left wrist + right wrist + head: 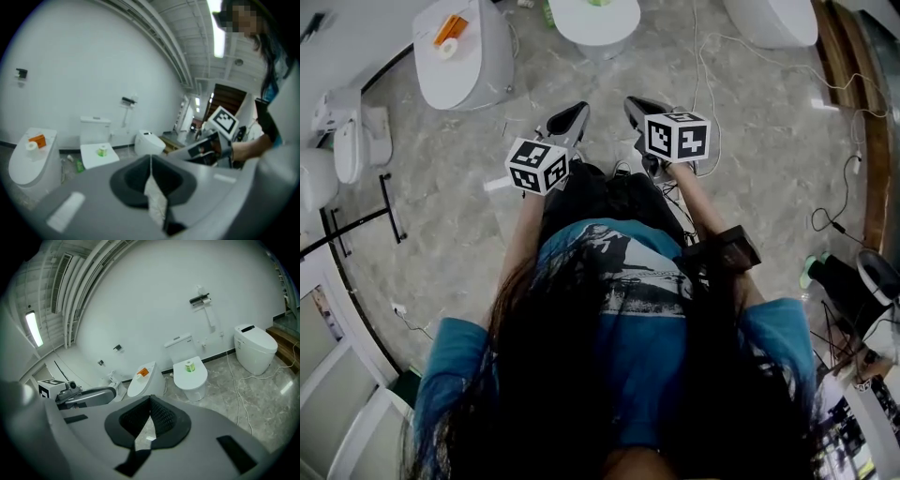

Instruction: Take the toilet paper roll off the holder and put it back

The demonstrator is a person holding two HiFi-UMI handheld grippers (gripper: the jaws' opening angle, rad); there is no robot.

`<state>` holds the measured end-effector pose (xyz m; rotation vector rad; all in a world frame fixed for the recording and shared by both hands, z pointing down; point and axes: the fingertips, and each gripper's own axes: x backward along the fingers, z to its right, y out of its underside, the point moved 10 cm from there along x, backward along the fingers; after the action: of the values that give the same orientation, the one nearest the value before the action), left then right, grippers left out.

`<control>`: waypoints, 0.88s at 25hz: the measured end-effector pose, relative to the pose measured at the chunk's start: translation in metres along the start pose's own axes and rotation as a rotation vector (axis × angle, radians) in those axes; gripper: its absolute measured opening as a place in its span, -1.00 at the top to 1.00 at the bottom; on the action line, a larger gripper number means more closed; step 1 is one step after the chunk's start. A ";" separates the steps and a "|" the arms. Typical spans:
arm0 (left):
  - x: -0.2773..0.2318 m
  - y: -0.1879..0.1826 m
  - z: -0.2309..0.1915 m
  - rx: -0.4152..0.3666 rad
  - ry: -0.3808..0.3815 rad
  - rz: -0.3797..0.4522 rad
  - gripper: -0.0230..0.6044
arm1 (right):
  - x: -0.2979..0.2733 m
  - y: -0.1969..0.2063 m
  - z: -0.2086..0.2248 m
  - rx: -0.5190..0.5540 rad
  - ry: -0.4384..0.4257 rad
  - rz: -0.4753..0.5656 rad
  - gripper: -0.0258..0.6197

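Observation:
Both grippers are held out in front of the person, side by side above the marble floor, far from the wall. My left gripper (579, 112) (151, 160) is shut with nothing in it. My right gripper (635, 103) (150, 401) is shut and empty too. A dark wall holder (200, 299) (128, 100) hangs above the middle toilet (190, 376). A green-wrapped paper roll (190, 365) (102, 151) stands on that toilet's closed lid. A white roll (448, 49) (32, 146) lies beside an orange box (450, 28) on the left toilet (473, 66).
A third toilet (255, 347) (773, 21) stands at the right, with white cables (239, 390) trailing over the floor near it. Smaller dark wall fittings (117, 348) sit further left. A black rack (366, 220) and urinals (347, 141) line the left wall.

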<state>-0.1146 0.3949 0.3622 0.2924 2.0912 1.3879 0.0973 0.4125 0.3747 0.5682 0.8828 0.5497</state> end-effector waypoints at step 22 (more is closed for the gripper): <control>0.062 -0.011 -0.063 -0.015 0.021 0.038 0.93 | -0.054 -0.003 -0.079 0.032 0.008 -0.002 0.88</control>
<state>-0.1997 0.3731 0.3473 0.3140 2.1015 1.4336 0.0042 0.3936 0.3619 0.5941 0.9013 0.5373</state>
